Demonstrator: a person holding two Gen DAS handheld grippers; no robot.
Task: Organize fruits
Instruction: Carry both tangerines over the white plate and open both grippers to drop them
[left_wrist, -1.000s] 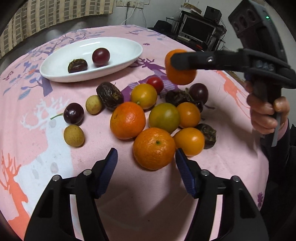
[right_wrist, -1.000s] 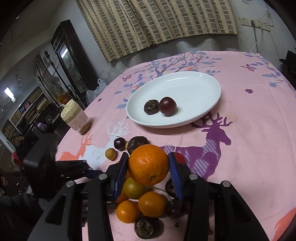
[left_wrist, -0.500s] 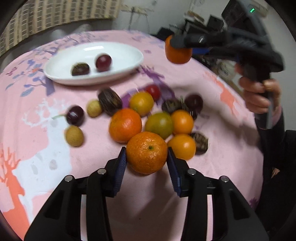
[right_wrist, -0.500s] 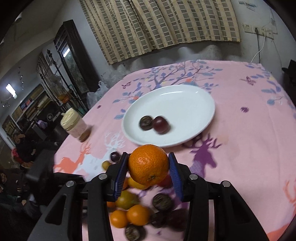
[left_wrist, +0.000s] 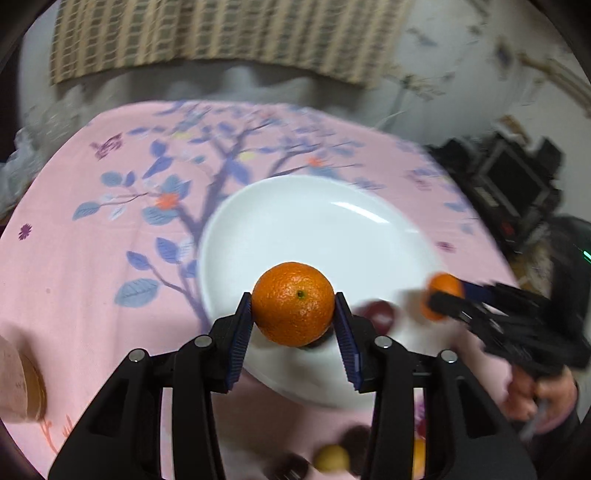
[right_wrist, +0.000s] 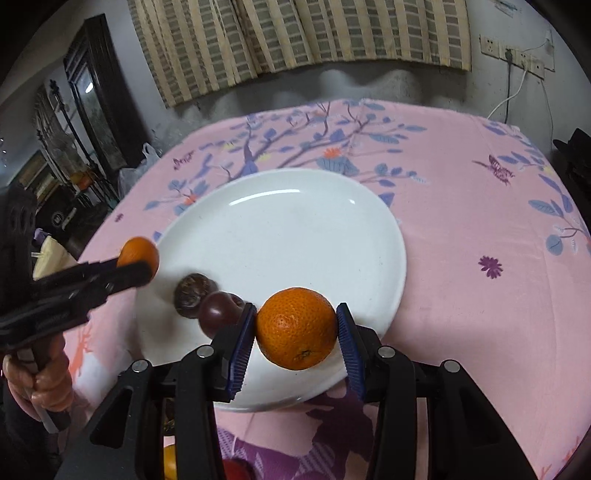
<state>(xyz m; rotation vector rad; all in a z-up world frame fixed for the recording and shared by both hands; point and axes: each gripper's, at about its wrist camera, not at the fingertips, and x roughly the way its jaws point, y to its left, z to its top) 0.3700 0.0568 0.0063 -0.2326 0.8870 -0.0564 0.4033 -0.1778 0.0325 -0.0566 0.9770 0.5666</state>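
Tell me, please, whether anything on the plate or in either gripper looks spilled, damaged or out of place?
Nothing stands out. Each gripper's tongs hold an intact orange, left and right, above the white plate. A wrinkled dark fruit and a smooth dark red one lie in the plate, touching. No spill shows on the pink tablecloth.

- left gripper (left_wrist: 293, 319) clamps an orange (left_wrist: 293, 304) between its blue pads, above the white plate (left_wrist: 317, 229)
- right gripper (left_wrist: 441, 301), blurred at right, holds a second orange (left_wrist: 443, 288); a hand (left_wrist: 537, 398) grips its handle
- pink tablecloth (left_wrist: 92, 258) beneath
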